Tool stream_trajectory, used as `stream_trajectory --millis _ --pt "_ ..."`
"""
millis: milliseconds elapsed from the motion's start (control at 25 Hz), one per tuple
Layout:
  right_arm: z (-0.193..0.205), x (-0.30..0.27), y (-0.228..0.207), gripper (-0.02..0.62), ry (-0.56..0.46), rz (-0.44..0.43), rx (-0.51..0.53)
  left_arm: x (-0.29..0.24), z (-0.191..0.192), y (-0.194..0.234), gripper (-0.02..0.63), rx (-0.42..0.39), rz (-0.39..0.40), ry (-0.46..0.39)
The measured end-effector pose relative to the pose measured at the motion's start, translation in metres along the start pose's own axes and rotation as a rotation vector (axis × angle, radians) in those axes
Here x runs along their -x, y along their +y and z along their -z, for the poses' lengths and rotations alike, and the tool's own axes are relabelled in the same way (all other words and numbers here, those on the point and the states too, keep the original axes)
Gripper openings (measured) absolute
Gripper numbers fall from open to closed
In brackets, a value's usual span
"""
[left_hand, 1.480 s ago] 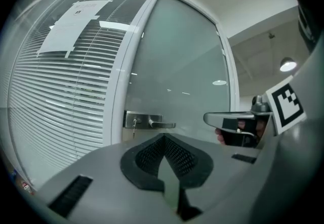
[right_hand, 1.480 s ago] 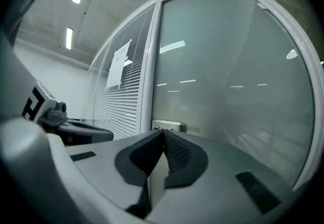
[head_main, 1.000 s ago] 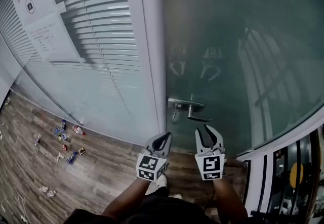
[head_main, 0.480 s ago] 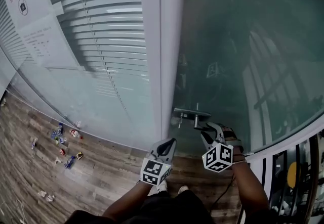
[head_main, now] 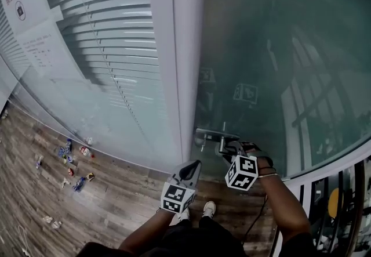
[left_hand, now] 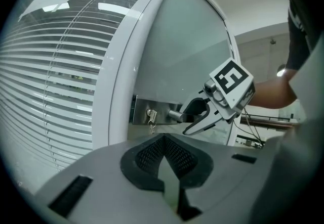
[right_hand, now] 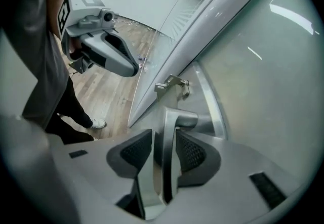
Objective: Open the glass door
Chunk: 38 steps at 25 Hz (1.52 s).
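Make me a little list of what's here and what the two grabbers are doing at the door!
door: glass door, looks closed against a white frame
handle: metal lever handle on the door, with a key in the lock beside it
right gripper: jaws have just been opening; they stand apart with the handle between them
left gripper: jaws together, nothing in them, short of the door
floor: wood, with small things scattered near the glass wall
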State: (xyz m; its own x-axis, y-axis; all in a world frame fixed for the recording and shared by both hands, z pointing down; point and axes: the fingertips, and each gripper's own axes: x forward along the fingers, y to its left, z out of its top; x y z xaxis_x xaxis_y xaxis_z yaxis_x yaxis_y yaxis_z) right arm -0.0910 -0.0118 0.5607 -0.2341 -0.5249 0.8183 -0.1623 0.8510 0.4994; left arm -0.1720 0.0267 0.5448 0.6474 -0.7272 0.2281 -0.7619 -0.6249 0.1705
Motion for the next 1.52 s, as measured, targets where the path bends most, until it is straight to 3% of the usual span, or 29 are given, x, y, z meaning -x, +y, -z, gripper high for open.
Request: stream_trajectory --millis 200,560,760,1240,1520 --pt "-0.008 -0.005 -0.002 0.066 -0.065 -0.039 -0.041 -0.012 -0.004 0.002 -0.003 -0.01 -0.017 -0.017" --pt "-0.007 -0.005 0.002 0.055 -0.162 -0.071 -0.071 -0.02 -0.001 0.003 -0.003 -0.015 -0.032 -0.019" --pt "-0.01 -0.006 0.001 0.055 -0.223 -0.054 -0.099 -0.018 0.008 0.007 -0.003 0.008 -0.037 0.021" --pt "-0.026 -0.002 -0.006 0.055 -0.583 -0.031 -0.293 -0.019 0.015 -0.002 -0.003 -0.029 -0.044 0.002" --pt "-0.027 -0.006 -0.009 0.055 -0.58 -0.059 -0.298 -0.024 0.014 -0.002 -0.003 -0.027 -0.047 0.016"
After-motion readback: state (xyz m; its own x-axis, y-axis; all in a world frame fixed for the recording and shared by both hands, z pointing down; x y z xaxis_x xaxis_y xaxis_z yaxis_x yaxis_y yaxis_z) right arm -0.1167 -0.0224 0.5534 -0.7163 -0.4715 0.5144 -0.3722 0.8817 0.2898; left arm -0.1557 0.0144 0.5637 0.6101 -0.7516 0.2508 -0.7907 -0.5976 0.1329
